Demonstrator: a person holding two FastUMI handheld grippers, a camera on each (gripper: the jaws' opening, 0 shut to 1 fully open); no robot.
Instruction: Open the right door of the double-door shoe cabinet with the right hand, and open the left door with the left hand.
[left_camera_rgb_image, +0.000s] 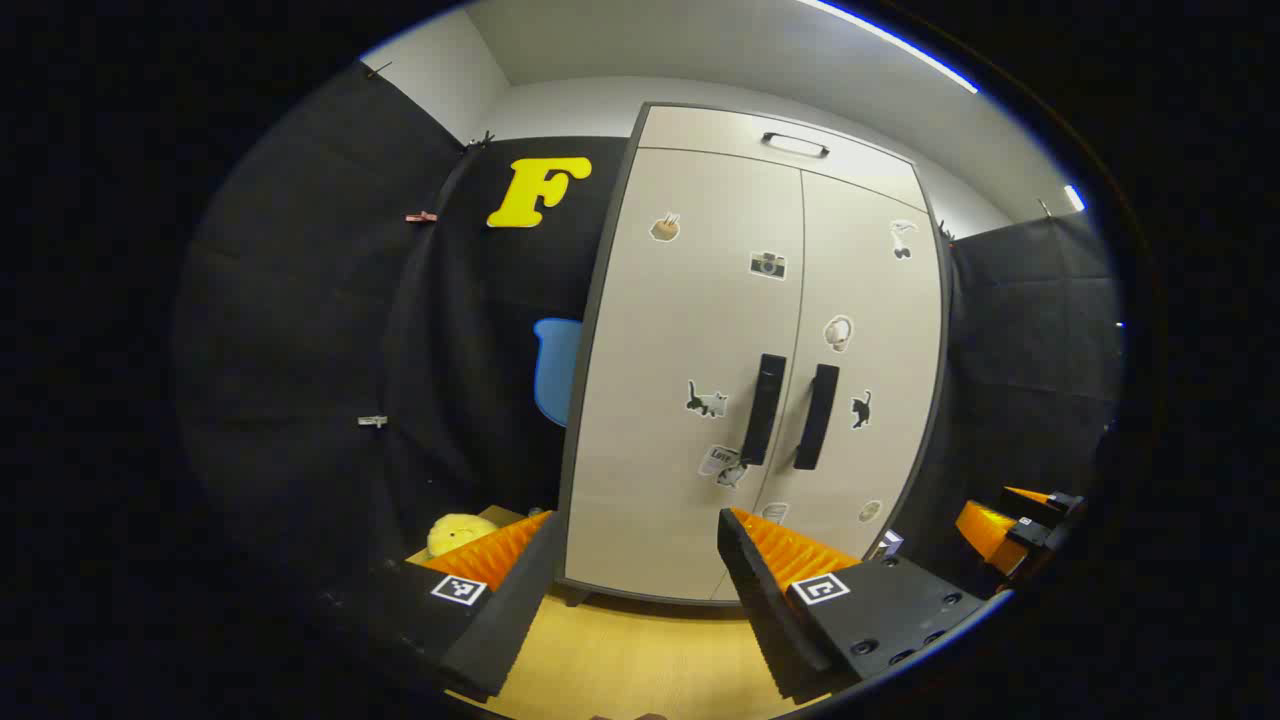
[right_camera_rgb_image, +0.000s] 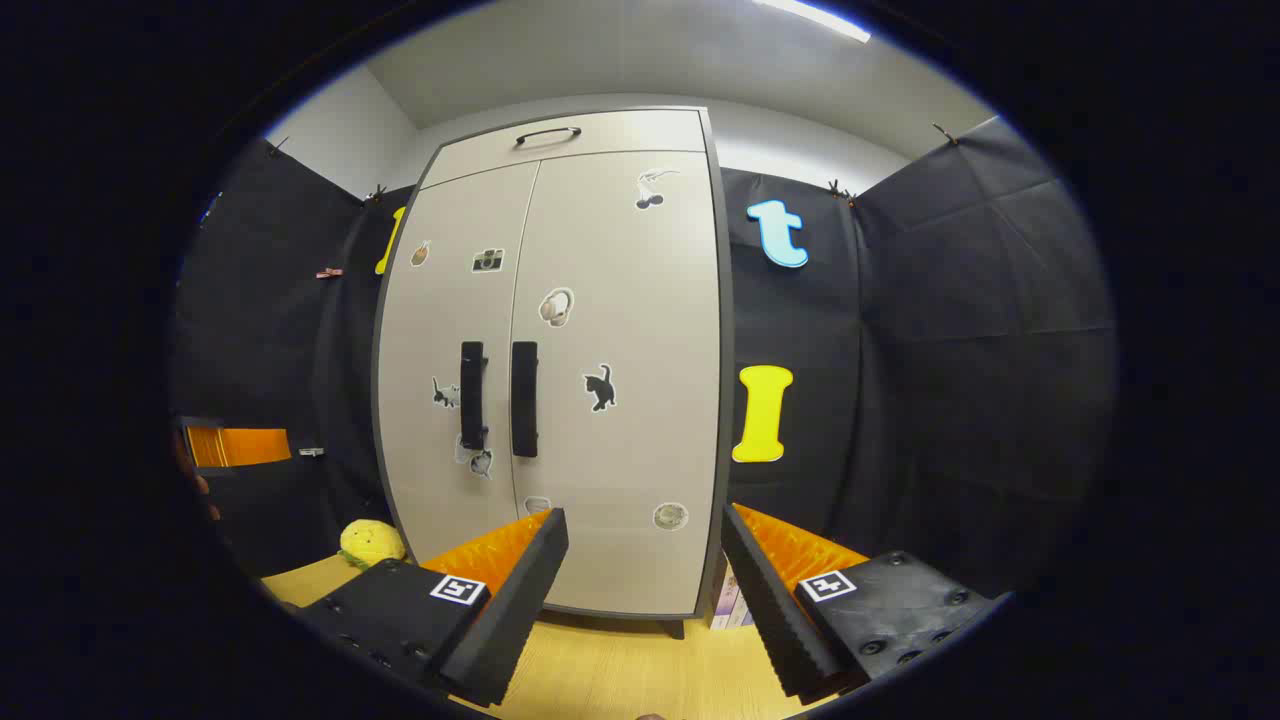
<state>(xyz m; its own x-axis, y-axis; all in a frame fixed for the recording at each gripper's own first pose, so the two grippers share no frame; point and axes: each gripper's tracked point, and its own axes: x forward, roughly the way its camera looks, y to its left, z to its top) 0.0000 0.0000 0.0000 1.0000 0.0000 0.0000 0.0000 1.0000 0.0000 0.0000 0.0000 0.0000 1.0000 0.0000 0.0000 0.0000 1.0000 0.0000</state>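
Both doors of the shoe cabinet (right_camera_rgb_image: 550, 370) are closed, its two dark vertical handles side by side at the centre seam. Left tongs (left_camera_rgb_image: 635, 590) are spread wide, gripping nothing, facing the left handle (left_camera_rgb_image: 763, 408) from well back. Right tongs (right_camera_rgb_image: 640, 590) gape too, short of the right handle (right_camera_rgb_image: 524, 398). Yellow plush toy (right_camera_rgb_image: 370, 543) sits beside the cabinet's left foot.

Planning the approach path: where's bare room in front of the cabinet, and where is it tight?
Free: the bare wooden floor in front of the closed cabinet, between each open claw's fingers. Crowded: the left corner, where a yellow plush toy lies by the cabinet's foot, and the right foot, where a small item leans. The two door handles stand close together.
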